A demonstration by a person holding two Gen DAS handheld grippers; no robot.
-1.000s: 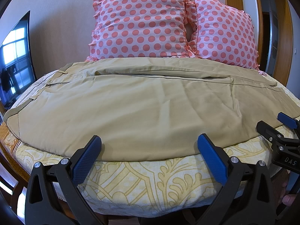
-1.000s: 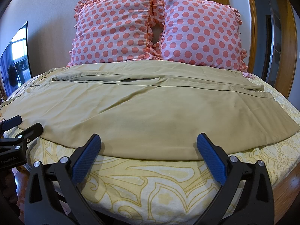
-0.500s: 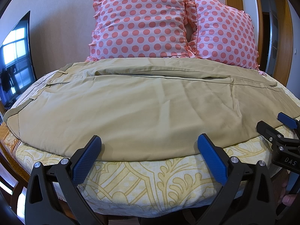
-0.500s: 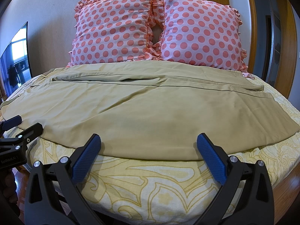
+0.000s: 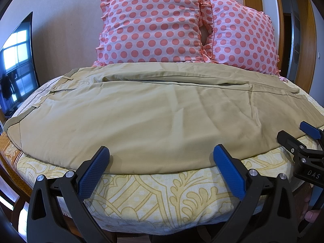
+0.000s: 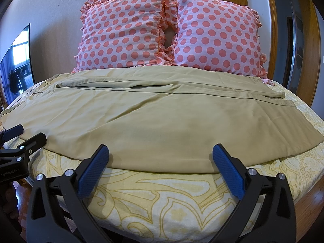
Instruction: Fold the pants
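Khaki pants (image 5: 154, 117) lie spread flat across the bed, waistband at the left, leg hems at the right; they also show in the right wrist view (image 6: 162, 121). My left gripper (image 5: 161, 156) is open and empty, held just in front of the pants' near edge. My right gripper (image 6: 161, 156) is open and empty too, at the same near edge further right. Each gripper shows at the side of the other's view: the right one (image 5: 293, 139), the left one (image 6: 24, 135).
The bed (image 5: 162, 198) has a yellow patterned cover. Two pink polka-dot pillows (image 6: 125, 32) (image 6: 216, 36) lean on the wall behind the pants. A dark TV screen (image 5: 16, 60) stands at the left. A wooden door frame (image 6: 303, 40) is at the right.
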